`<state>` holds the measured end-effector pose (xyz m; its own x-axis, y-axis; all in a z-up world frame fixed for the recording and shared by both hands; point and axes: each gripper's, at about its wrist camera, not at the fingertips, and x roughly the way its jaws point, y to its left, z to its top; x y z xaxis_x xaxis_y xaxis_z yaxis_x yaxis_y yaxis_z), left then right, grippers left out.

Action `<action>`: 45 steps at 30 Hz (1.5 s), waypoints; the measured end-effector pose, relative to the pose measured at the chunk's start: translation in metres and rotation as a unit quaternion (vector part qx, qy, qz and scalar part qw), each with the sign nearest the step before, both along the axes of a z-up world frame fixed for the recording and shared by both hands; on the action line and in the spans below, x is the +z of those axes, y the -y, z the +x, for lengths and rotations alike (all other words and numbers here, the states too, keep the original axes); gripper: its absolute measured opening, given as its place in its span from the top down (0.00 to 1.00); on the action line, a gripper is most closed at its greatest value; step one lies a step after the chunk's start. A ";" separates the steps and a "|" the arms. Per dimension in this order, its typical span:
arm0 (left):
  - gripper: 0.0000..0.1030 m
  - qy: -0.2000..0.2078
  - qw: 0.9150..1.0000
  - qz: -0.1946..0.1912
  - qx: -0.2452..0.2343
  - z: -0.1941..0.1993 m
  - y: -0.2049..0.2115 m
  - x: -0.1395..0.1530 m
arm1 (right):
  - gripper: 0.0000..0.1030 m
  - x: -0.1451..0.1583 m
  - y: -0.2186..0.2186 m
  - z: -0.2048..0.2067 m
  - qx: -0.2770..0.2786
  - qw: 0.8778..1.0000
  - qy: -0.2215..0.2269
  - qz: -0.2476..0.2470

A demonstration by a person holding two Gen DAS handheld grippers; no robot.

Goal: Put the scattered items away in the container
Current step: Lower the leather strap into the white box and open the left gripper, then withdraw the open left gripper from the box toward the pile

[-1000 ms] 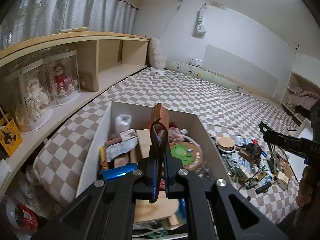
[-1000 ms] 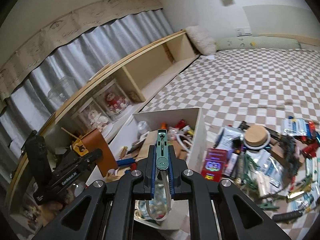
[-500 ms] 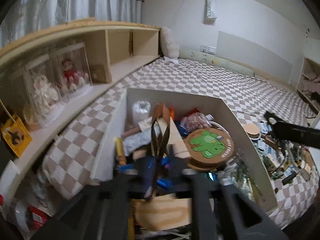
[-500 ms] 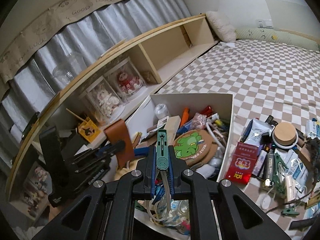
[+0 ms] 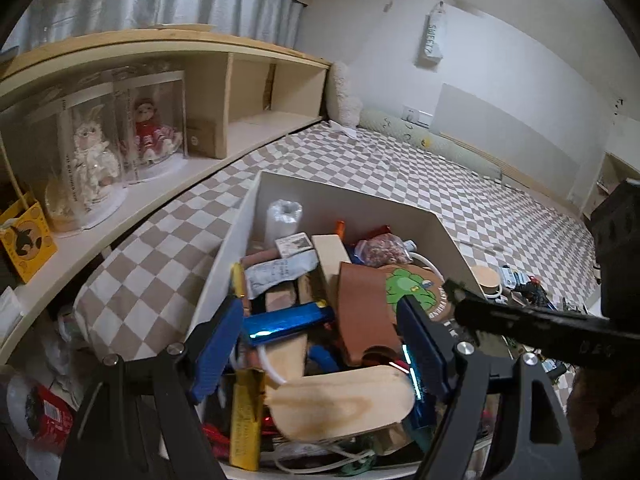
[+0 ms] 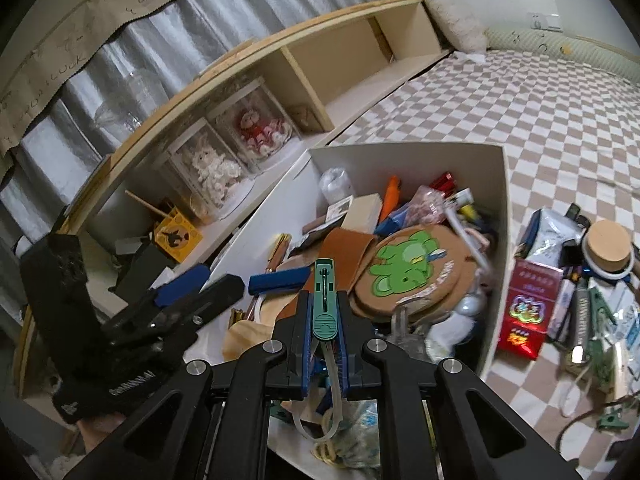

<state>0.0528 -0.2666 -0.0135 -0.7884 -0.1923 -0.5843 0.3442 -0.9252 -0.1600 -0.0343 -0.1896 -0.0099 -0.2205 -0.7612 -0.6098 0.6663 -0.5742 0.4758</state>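
Left claw (image 5: 320, 344) just spread wide over box (image 5: 352, 196), brown leather piece (image 5: 362, 312) dropped free; right claw (image 6: 325, 312) clenched on green clip (image 6: 324, 300).

The left gripper (image 5: 320, 344) has just been opening: a second ago its jaws were pinched on the brown leather piece (image 5: 362, 312), held upright; now they stand wide and the piece lies free on the pile in the white box (image 5: 404, 210), its top at about 12 o'clock, no pad pressing it. The right gripper (image 6: 324, 312) has swung in over the box from the 3 o'clock side: the green-frog coaster (image 6: 408, 270) now sits just past its tip, and in the left wrist view its finger crosses in from 3 o'clock
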 end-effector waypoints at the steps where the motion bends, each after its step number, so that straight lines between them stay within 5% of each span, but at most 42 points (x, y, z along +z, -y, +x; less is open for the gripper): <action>1: 0.23 0.000 1.000 0.000 0.002 0.001 0.001 0.000 | 0.89 -0.001 0.002 0.000 0.000 1.000 0.001 0.001; 7: 0.23 0.001 1.000 -0.004 0.009 0.003 0.002 0.000 | 0.86 -0.005 0.004 -0.002 -0.013 1.000 0.006 -0.009; 9: 0.23 0.004 1.000 -0.009 0.011 0.003 0.001 -0.001 | 0.59 -0.005 0.002 -0.003 -0.026 1.000 0.004 -0.010; 10: 0.23 0.005 1.000 -0.010 0.011 0.003 0.000 -0.001 | 0.24 -0.005 -0.001 -0.003 -0.032 0.999 0.007 -0.014; 11: 0.23 0.005 1.000 -0.011 0.011 0.003 0.000 -0.001 | 0.16 -0.004 -0.005 -0.004 -0.040 0.999 0.010 -0.024; 31: 0.23 0.007 1.000 -0.017 -0.003 0.001 -0.018 0.005 | 0.16 0.011 -0.040 -0.012 -0.071 0.995 0.021 -0.068; 33: 0.19 0.007 1.000 -0.015 -0.006 0.001 -0.019 0.005 | 0.16 0.011 -0.041 -0.010 -0.070 0.995 0.021 -0.067; 35: 0.04 0.005 1.000 -0.014 -0.005 0.002 -0.021 0.005 | 0.16 0.011 -0.042 -0.008 -0.068 0.995 0.017 -0.065; 45: 0.00 -0.005 1.000 -0.020 -0.010 0.003 -0.034 0.013 | 0.16 0.018 -0.058 -0.007 -0.077 0.995 0.007 -0.071</action>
<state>0.0553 -0.2327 -0.0004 -0.7976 -0.2002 -0.5690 0.3251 -0.9373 -0.1259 -0.0416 -0.1318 0.0076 -0.3329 -0.7979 -0.5025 0.5692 -0.5949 0.5675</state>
